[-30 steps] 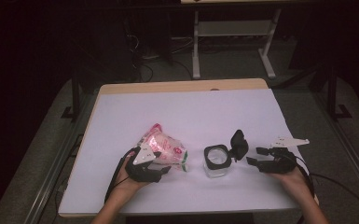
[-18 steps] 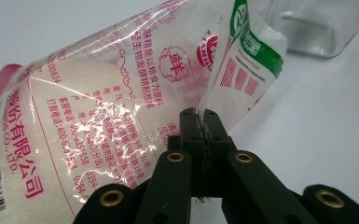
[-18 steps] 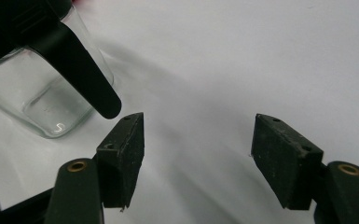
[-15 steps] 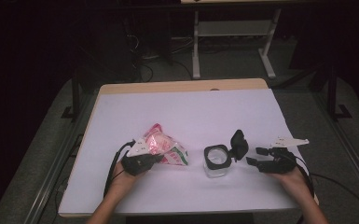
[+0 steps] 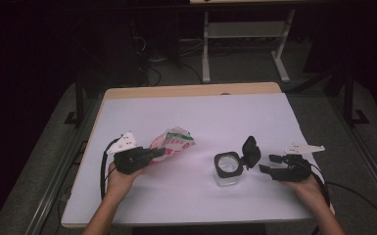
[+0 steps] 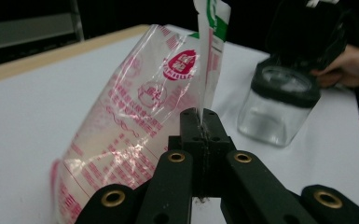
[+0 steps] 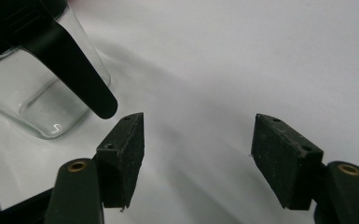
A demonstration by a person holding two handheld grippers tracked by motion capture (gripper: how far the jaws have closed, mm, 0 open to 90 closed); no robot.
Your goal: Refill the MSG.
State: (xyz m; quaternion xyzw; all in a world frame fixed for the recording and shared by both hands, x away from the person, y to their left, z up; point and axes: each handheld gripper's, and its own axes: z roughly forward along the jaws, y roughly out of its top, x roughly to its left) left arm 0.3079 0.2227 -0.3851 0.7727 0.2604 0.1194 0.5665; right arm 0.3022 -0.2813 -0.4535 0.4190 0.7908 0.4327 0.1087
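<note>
Left claw (image 5: 157, 152), jaws pressed together on the edge of the bag (image 5: 174, 142); its long axis runs up-right, left of centre on the bench (image 5: 186, 110). Open-lidded jar (image 5: 226, 169) beside it. Right claw (image 5: 270, 164) spread, empty, near the bench's right edge.

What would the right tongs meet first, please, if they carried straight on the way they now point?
Probably the jar's flipped-up black lid: the open right tongs point leftward across the table at it, and in the right gripper view its tip hangs just off one pad. Depth is hard to judge.
</note>
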